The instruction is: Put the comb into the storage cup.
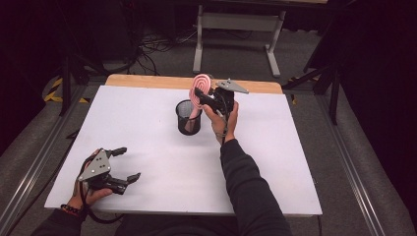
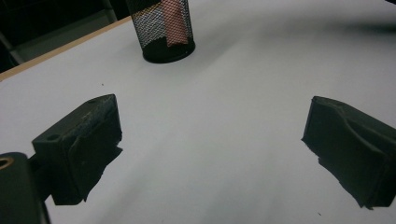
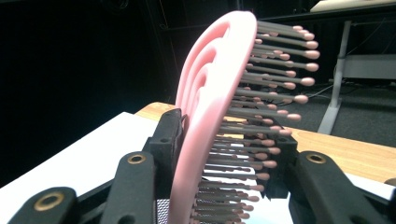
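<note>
Brush [image 3: 212,116] standing handle-down in mesh cup [image 1: 188,118] | right claw [image 1: 205,98] clamping its head; left claw [image 1: 123,164] resting released on bench [image 1: 147,128]

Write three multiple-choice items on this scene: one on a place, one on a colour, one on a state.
1. Where does the handle of the hairbrush sit?
A. inside the black mesh cup
B. flat on the white table
C. on the floor

2. What colour is the hairbrush?
A. blue
B. pink
C. green

3. How do the left tongs stand?
A. shut on the cup
B. shut on the brush
C. open, with nothing between them

Answers: 1 A, the pink handle shows through the mesh; 2 B, the right gripper view shows a pink paddle; 3 C, bare table lies between the wide jaws.
</note>
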